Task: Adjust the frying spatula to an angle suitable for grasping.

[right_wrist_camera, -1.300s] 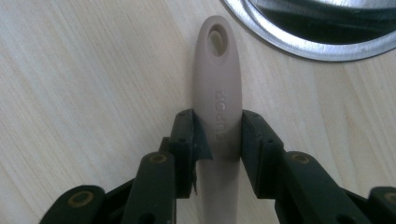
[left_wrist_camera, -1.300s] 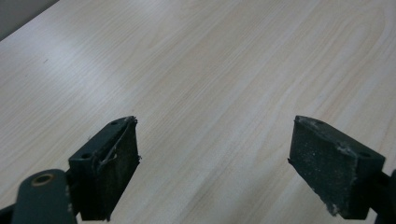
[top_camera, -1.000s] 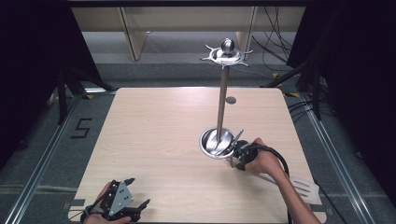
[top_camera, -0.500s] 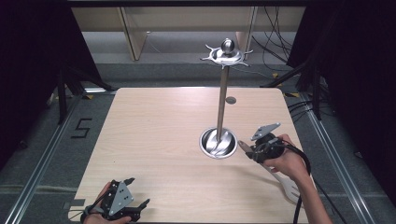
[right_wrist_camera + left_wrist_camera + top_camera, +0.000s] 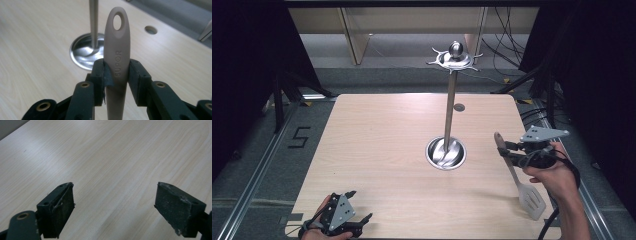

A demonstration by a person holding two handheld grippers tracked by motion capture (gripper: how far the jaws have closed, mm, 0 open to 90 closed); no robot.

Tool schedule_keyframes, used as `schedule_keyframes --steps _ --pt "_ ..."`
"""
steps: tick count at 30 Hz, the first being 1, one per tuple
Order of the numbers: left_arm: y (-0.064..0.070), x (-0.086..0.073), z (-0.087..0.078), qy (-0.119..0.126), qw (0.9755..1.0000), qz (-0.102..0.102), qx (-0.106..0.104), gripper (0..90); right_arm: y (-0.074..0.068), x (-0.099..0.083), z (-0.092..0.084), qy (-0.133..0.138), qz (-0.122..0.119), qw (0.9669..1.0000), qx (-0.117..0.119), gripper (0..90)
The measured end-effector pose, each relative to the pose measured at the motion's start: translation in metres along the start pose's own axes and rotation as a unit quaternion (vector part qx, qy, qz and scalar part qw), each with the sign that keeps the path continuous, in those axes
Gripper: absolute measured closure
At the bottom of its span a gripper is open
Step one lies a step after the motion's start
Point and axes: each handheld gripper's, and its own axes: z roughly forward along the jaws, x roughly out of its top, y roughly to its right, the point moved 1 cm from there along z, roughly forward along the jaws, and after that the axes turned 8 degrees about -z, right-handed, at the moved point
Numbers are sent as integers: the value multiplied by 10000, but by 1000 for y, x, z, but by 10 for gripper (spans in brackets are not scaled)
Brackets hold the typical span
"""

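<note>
A: Starting at the near edge, what do you count?

B: One left gripper (image 5: 343,219) at the near left corner of the desk (image 5: 377,150), held low in one hand. Its grey three-cornered plate faces up. In the left gripper view its two fingers (image 5: 57,211) stand wide apart with bare wood between them and nothing in their grasp.

A: And on the right?

B: One right gripper (image 5: 517,156) near the right edge, held up off the desk by the person's right hand (image 5: 552,175). Its two fingers (image 5: 100,75) are closed on the handle of one spatula (image 5: 516,175). The right gripper view shows both pads pressed against the beige handle (image 5: 117,62), one on each side, below the single oval hanging hole at the handle's tip.

A: How does the spatula lie?

B: It is slanted, off the wood. The handle end with the hole points toward the far left, and the slotted grey blade (image 5: 532,199) hangs toward the near right, above the near right corner of the desk.

A: What stands farther back?

B: One metal rack (image 5: 449,115) just left of the spatula's handle tip and clear of it: one round shiny base (image 5: 445,153), one upright pole, and one ring of hooks (image 5: 454,59) topped by a ball. Beyond the base, one small round hole (image 5: 459,107) sits in the desk top.

A: Anything hanging on the hooks?

B: I cannot tell.
</note>
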Motion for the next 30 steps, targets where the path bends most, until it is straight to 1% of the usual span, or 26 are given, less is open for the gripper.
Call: schedule_keyframes --steps 1,3,4,5,6,7,8,9,10,11,14,15,16,17,18,20,21,22,23,24,25,26,27,28,29,30 --pt "0 0 1 51 10000 -4 59 150 1 0 -4 81 15 10000 -33 686" --pt "1 -1 2 61 10000 -17 44 150 4 0 -8 138 13 9999 -15 686" --pt "1 -1 1 55 10000 -12 47 150 6 0 -15 279 56 9996 -55 686" --pt "1 -1 1 55 10000 -12 47 150 6 0 -15 279 56 9996 -55 686" --pt "1 -1 3 135 9998 -111 -15 150 8 1 -19 502 167 9986 -94 686" --pt "1 -1 2 121 9999 -103 -18 150 8 1 -19 502 167 9986 -94 686" --pt "1 -1 2 55 10000 -20 -11 150 10 1 -22 644 139 9978 -122 686" --pt "0 -1 1 3 10000 -16 -35 150 10 1 -23 779 165 9967 -136 686" --pt "0 -1 1 3 10000 -16 -35 150 10 1 -23 779 165 9967 -136 686" --pt "2 -1 3 139 9998 -112 -13 150 11 1 -26 818 138 9965 -109 686" --pt "1 -1 2 42 10000 -62 -41 150 13 3 -30 1008 152 9948 -80 686" --pt "1 -1 2 56 10000 -73 -36 151 14 3 -31 1103 186 9937 -69 686" --pt "2 -1 3 131 9998 -112 -19 150 16 4 -31 1223 237 9922 106 686" --pt "2 -1 3 126 9999 -115 -16 150 16 4 -31 1223 237 9922 106 686" --pt "1 -1 1 56 10000 -46 -11 151 17 5 -30 1315 310 9908 81 686" --pt "2 -1 2 82 10000 -56 3 150 18 6 -30 1357 273 9903 70 686" --pt "0 -1 1 31 10000 -22 -23 150 18 9 -30 1390 334 9896 138 686" --pt "1 -1 2 61 9999 -100 -43 150 18 10 -29 1522 313 9878 69 686" --pt "1 -1 2 41 10000 -77 -40 150 18 12 -29 1513 336 9879 119 686" --pt "1 -1 2 29 10000 -51 -41 150 18 13 -30 1457 276 9888 169 686" --pt "1 -1 2 33 10000 -49 -37 150 18 13 -30 1457 276 9888 169 686" --pt "1 -1 1 0 10000 -8 -29 150 18 17 -30 1563 280 9872 147 686" --pt "0 -1 1 2 10000 6 -22 150 17 18 -31 1489 315 9881 206 686" --pt "1 -1 2 51 10000 -48 -19 150 17 20 -30 1575 258 9871 153 686" --pt "1 -1 2 51 10000 -48 -19 151 17 20 -30 1575 258 9871 153 686" --pt "1 -1 2 52 10000 -65 -35 151 17 22 -29 1623 247 9862 206 685"
